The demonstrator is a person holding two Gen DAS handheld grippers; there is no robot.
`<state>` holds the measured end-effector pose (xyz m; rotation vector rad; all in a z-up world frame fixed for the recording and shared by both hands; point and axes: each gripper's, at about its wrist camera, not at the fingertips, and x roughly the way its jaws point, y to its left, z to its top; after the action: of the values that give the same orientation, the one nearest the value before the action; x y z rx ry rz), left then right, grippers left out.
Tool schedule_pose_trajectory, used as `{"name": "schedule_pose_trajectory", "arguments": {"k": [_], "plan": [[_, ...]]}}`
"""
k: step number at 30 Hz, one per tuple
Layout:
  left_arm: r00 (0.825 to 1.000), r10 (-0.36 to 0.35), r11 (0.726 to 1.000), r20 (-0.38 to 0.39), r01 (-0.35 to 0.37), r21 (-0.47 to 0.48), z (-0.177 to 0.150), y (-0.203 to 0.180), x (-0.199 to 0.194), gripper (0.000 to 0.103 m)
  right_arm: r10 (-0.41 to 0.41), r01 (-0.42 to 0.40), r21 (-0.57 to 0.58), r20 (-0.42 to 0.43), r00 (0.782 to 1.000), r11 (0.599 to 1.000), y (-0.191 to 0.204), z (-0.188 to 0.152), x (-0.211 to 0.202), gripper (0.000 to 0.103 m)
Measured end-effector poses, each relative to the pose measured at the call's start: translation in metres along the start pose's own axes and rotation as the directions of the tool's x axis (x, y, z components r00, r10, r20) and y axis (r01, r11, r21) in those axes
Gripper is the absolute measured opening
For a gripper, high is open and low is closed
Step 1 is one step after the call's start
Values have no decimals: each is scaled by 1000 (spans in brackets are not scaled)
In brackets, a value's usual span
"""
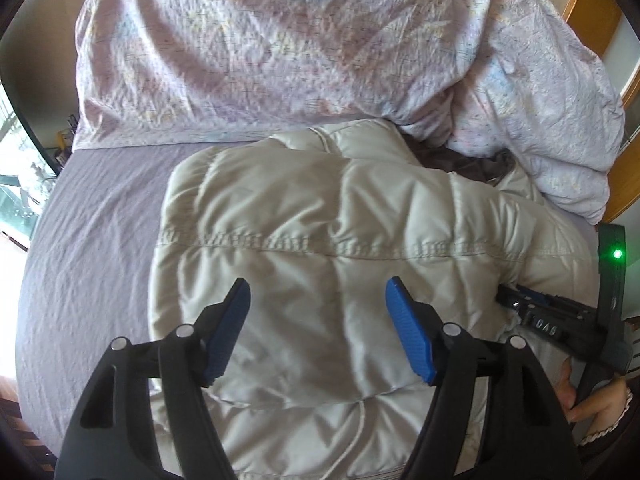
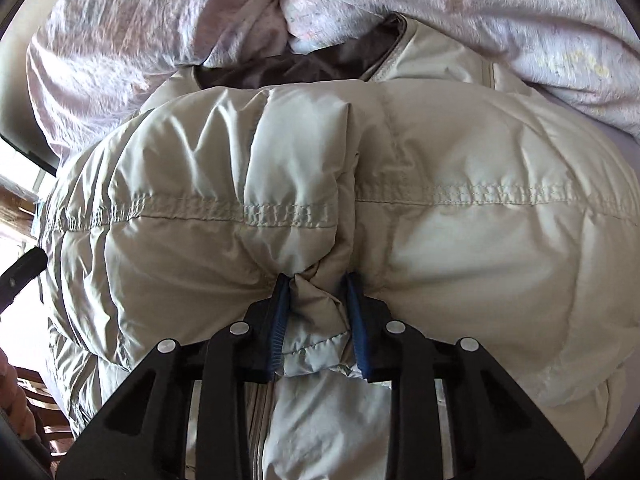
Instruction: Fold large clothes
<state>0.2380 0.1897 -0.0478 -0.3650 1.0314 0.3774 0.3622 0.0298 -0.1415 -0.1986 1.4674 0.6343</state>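
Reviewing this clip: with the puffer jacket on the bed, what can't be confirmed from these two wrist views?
- Jacket sleeves: neither view shows them; folded padding covers them.
- Jacket's near hem: left wrist view, cut off by the bottom edge and the left gripper.
- Lining: right wrist view, mostly buried under the padding and the duvet.
- Right gripper: how much fabric it pinches; the fold hides the fingertips.
- Bed sheet under the jacket: covered.
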Motion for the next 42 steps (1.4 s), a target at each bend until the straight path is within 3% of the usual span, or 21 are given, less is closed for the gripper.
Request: {"name": "schedule_pose_trajectory", "arguments": {"k": [4,7,8,9,15,22,26,31,35,42], "plan": [[999,49,998,17,-50,25,-6,2,-6,79,23,-23,10,-11,1000,1000,-5,2,0,31],[998,63,997,25,-64,35,-13,7,-14,83,53,-52,33,-20,998,998,-15,-3,-9,45],[998,62,997,24,-63,34,-16,9,-15,84,47,-46,36,-24,999,998,-18,-4,-14,59],[998,61,998,23,-62,33,-20,13,-18,84,45,-44,35,-21,999,998,-23,-5,-18,66],[999,53,998,4,-53,29,-51,42,-35,85,39,-39,-2,-17,999,999,-45,-29,-59,80],[999,27,1000,-27,-27,1,-103,84,-60,85,60,-57,33,-72,996,998,-124,-95,-106,82],[998,9,999,-61,-11,-31,-137,104,-69,85,42,-30,110,-112,993,993,-172,-131,-117,82],[995,-41,997,-95,35,-66,-173,113,-72,84,105,-66,226,-165,981,972,-224,-181,-122,82],[990,-77,994,-121,66,-93,-198,110,-68,83,161,-108,264,-187,969,959,-240,-207,-119,82],[987,-76,994,-144,64,-87,-221,92,-61,79,221,-168,239,-215,951,956,-238,-216,-113,80]]}}
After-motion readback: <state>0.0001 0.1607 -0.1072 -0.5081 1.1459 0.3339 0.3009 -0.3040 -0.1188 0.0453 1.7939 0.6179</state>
